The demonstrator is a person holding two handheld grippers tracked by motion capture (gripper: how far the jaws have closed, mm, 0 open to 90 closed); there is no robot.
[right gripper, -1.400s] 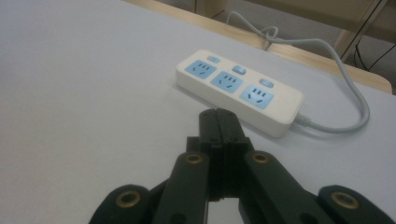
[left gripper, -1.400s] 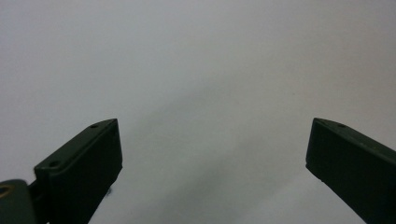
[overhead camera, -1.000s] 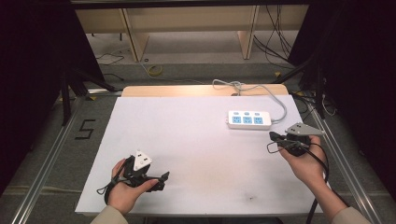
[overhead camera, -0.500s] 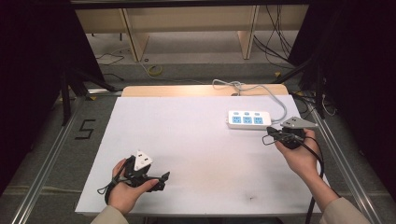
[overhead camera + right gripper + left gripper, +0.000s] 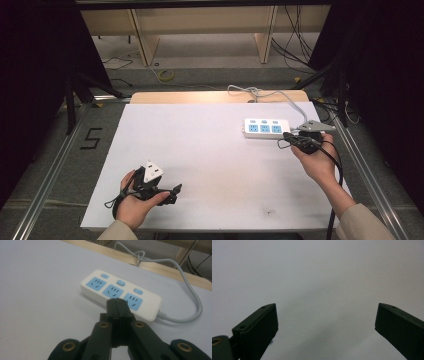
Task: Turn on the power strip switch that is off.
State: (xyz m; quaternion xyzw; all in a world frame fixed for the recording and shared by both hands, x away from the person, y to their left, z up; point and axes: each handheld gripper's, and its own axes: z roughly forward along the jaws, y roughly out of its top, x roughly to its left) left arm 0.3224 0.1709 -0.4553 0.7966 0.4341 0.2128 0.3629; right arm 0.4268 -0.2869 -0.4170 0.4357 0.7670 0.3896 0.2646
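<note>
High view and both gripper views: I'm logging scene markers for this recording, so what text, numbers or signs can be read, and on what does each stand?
"5": black mark on the grey floor left of the white table sheet.
White three-socket power strip with blue faces: no readable print or brand.
Nothing else legible.

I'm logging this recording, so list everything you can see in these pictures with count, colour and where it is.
power strip: one, white with three blue sockets and three blue switches, far right of the table
power strip cord: one, grey, loops off the far edge
table cover: one, white, over the wooden tabletop
shelf unit: one, light wood, on the floor beyond the table
number five mark: one, black, on the floor at left
left gripper: one, black, jaws wide apart, near left of the table
right gripper: one, black, jaws closed, at the power strip's near side
</note>
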